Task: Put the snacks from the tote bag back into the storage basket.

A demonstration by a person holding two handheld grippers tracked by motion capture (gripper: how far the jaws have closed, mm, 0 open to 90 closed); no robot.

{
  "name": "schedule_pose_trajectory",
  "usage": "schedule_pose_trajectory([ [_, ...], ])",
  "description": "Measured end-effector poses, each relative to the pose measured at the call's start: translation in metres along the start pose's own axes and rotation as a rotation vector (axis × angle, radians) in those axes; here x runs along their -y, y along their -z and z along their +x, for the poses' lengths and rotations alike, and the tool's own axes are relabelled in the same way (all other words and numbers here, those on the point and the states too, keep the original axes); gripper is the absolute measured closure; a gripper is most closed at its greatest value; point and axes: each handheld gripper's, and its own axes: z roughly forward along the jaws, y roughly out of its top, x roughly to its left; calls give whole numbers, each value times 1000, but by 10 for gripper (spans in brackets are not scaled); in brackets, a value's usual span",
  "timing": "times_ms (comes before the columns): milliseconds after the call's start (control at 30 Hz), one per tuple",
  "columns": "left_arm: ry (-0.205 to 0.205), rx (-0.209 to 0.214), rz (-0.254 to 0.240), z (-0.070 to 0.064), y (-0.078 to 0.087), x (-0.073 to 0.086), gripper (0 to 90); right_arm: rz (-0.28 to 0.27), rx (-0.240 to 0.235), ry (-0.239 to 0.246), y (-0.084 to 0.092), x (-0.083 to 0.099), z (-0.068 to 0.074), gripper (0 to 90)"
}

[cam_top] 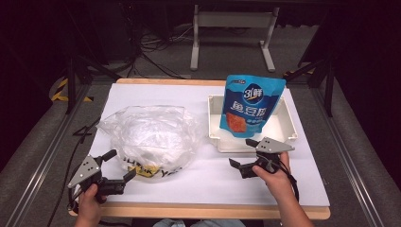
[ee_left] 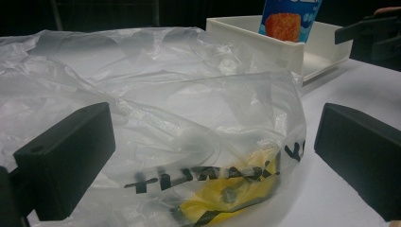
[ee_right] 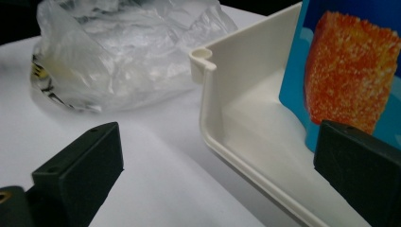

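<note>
A crumpled clear plastic bag (cam_top: 150,137) with black and yellow print lies on the left half of the white table; it also fills the space ahead in the left gripper view (ee_left: 165,123). A blue snack pouch (cam_top: 251,106) stands upright in a cream tray (cam_top: 215,127). My left gripper (cam_top: 119,164) is open at the bag's near left edge, its jaws on either side of the printed corner. My right gripper (cam_top: 243,153) is open just in front of the tray's near wall (ee_right: 236,156), with the blue pouch (ee_right: 350,71) beyond it.
The white table sheet (cam_top: 213,175) has a wooden edge along the front. A metal stand and cables sit on the dark floor behind the table. A person's hands hold both grippers from the near side.
</note>
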Motion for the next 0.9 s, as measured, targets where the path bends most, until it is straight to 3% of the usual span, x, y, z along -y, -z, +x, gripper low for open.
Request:
schedule_pose_trajectory([
  [67,1,1,0,0,0,0,2,12,12,7,-3,4,0,30],
  [200,-2,5,14,0,-1,0,2,58,32,-27,-11,12,1,31],
  [333,1,7,19,0,-2,0,2,97,52,-6,-18,16,4,31],
  [500,1,4,21,1,-2,1,2,105,51,1,-20,15,5,30],
  [667,9,-23,18,0,-3,2,2,161,84,20,-21,17,5,31],
  [900,8,-42,13,1,-2,2,2,159,88,24,-20,17,4,30],
])
